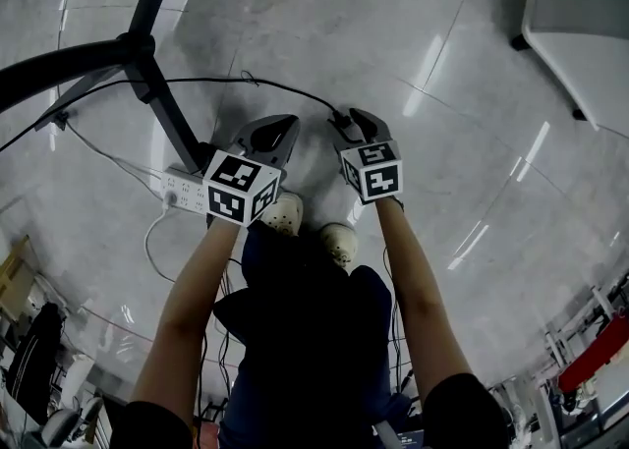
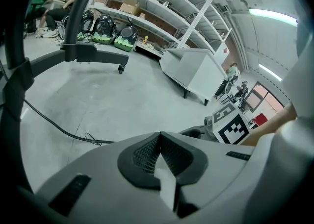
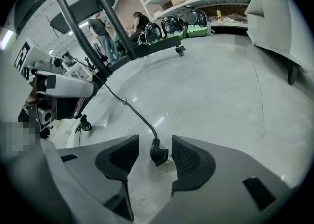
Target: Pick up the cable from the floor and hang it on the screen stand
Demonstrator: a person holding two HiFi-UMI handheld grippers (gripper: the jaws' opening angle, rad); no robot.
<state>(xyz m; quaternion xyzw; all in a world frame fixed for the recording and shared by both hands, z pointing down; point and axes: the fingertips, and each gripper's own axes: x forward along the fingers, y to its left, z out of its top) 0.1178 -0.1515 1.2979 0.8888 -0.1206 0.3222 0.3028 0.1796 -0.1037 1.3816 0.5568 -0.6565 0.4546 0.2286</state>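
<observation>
- Right of the screen stand (image 1: 155, 79): one cable (image 3: 159, 154), its plug between my right gripper's (image 3: 155, 139) parted jaws.
- My left gripper (image 2: 159, 138): jaws together, empty.
- One power strip (image 1: 183, 190) beside the stand's base.

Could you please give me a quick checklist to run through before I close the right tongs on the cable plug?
1. Right tongs open: ok.
2. Plug sits between its jaws: ok.
3. Plug rests on the floor, not yet gripped: ok.
4. Left tongs shut, empty and off the cable: ok.
5. Cable free of snags along its run past the stand: cannot tell.
</observation>
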